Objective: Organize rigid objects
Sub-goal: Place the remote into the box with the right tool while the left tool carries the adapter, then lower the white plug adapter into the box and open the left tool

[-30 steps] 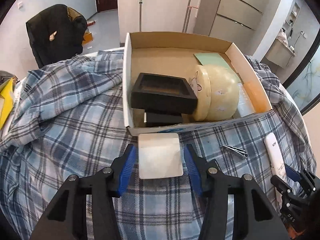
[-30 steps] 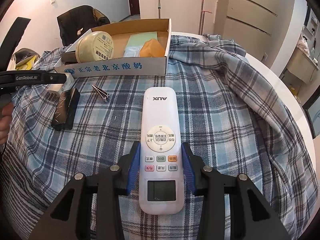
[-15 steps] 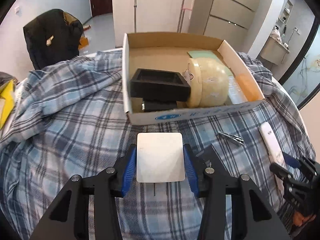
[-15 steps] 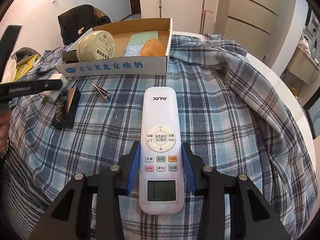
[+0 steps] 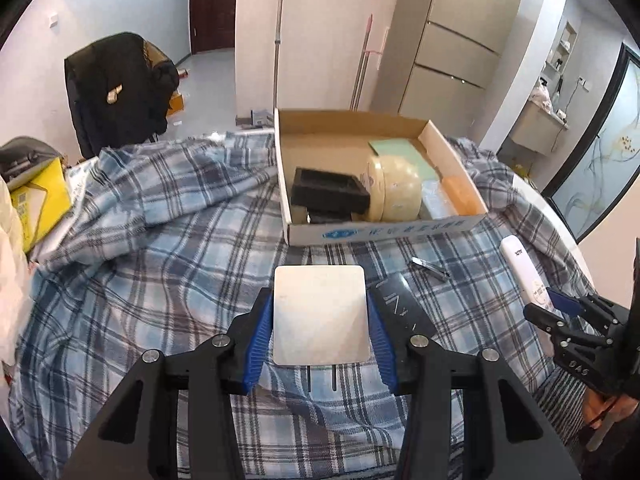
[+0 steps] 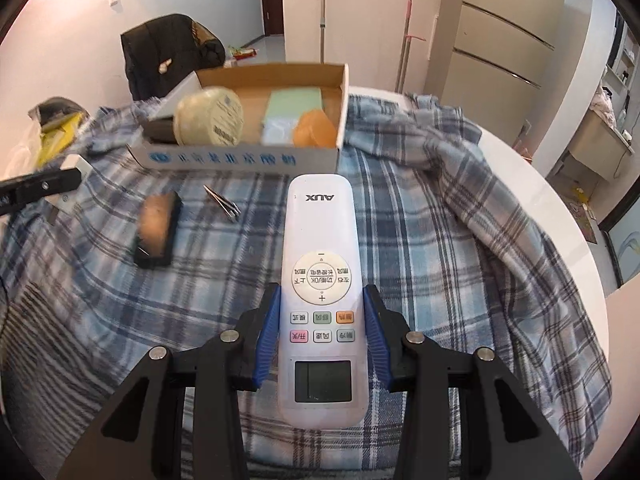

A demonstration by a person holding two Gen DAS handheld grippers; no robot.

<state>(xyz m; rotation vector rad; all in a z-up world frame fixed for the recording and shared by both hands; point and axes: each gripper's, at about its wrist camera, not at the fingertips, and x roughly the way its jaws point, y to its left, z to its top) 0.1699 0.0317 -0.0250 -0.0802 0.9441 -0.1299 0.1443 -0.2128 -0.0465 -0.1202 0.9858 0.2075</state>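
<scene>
My left gripper point(image 5: 320, 320) is shut on a white square charger block point(image 5: 320, 314), held above the plaid cloth with its prongs showing beneath. My right gripper point(image 6: 322, 332) is shut on a white AUX remote point(image 6: 320, 280), held over the cloth; it also shows at the right of the left wrist view point(image 5: 524, 272). The open cardboard box point(image 5: 384, 232) ahead holds a black tray point(image 5: 330, 192), a cream round tin point(image 5: 396, 188), a green card point(image 5: 396, 148) and an orange block point(image 5: 462, 194).
A flat black case point(image 6: 158, 228) and metal tweezers point(image 6: 222, 202) lie on the plaid cloth point(image 6: 440, 240) before the box. A white round table edge point(image 6: 560, 208) shows right. A yellow box point(image 5: 36, 200) and a chair with a black jacket point(image 5: 120, 88) stand left.
My left gripper closed on the charger block, lifted it off the cloth and pulled back from the box. My right gripper lifted the remote slightly.
</scene>
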